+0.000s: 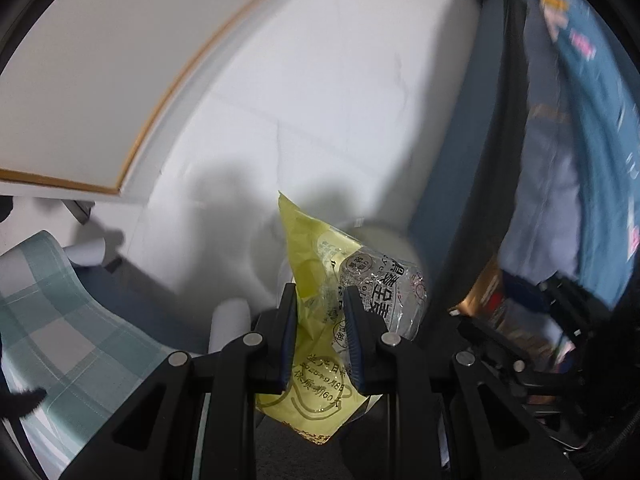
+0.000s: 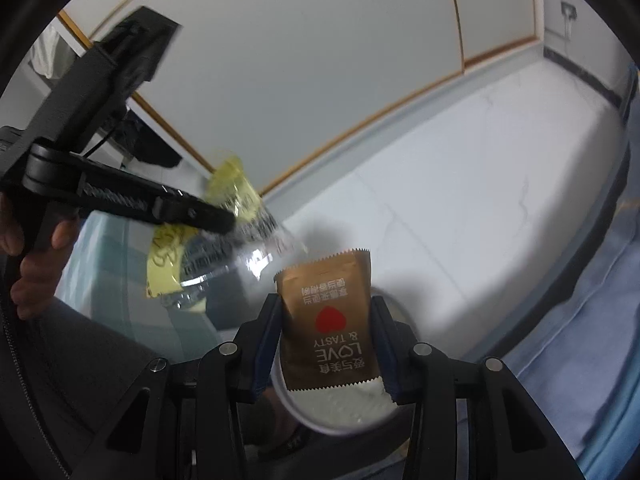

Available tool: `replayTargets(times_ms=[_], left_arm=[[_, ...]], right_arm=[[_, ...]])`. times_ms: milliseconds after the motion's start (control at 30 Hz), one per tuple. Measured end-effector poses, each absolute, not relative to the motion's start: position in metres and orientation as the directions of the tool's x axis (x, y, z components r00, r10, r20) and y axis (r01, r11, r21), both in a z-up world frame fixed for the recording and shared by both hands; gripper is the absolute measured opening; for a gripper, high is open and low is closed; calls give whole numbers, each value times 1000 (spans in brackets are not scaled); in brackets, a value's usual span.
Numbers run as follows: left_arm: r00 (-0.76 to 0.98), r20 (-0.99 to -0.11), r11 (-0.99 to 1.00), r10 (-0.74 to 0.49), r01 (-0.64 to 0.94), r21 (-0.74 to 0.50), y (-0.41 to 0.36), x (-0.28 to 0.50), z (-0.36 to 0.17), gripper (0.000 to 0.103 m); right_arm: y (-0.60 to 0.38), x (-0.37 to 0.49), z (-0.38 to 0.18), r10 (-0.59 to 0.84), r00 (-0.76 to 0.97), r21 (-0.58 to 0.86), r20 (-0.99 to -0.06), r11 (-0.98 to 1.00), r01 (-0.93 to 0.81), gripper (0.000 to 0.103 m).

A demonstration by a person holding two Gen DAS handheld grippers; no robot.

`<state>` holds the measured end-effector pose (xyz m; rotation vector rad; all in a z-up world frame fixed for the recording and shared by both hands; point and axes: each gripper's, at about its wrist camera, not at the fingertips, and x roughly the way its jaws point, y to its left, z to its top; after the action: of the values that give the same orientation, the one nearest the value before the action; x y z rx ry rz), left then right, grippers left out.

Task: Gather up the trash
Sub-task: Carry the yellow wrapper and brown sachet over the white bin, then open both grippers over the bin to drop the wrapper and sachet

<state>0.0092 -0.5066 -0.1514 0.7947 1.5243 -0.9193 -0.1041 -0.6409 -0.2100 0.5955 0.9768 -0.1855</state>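
Clamped between the pads of the left gripper [image 1: 320, 332] is a yellow-and-clear wrapper [image 1: 316, 360]; a white bin [image 1: 384, 240] is seen just beyond it. A brown sachet [image 2: 330, 320] is gripped by the right gripper [image 2: 326, 344], above the bin's rim [image 2: 340, 428]. White floor [image 2: 460, 200] is seen farther off.

My right tongs [image 2: 326, 340] squeeze a brown packet [image 2: 326, 316] with a red heart over a round white bin [image 2: 340, 412], while my left tongs [image 2: 200, 212] hold a crinkly yellow wrapper [image 2: 228, 184] just beside it.
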Motion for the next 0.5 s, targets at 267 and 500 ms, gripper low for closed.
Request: replayTargets(times_ms=[267, 500], left_arm=[[-196, -977, 417, 85, 897, -144, -518, 1, -176, 18], [-216, -963, 416, 161, 900, -132, -526, -3, -201, 18]], right_arm=[[-623, -99, -234, 152, 455, 319, -877, 893, 317, 43], [-612, -100, -252, 193, 390, 320, -901, 901, 292, 43]])
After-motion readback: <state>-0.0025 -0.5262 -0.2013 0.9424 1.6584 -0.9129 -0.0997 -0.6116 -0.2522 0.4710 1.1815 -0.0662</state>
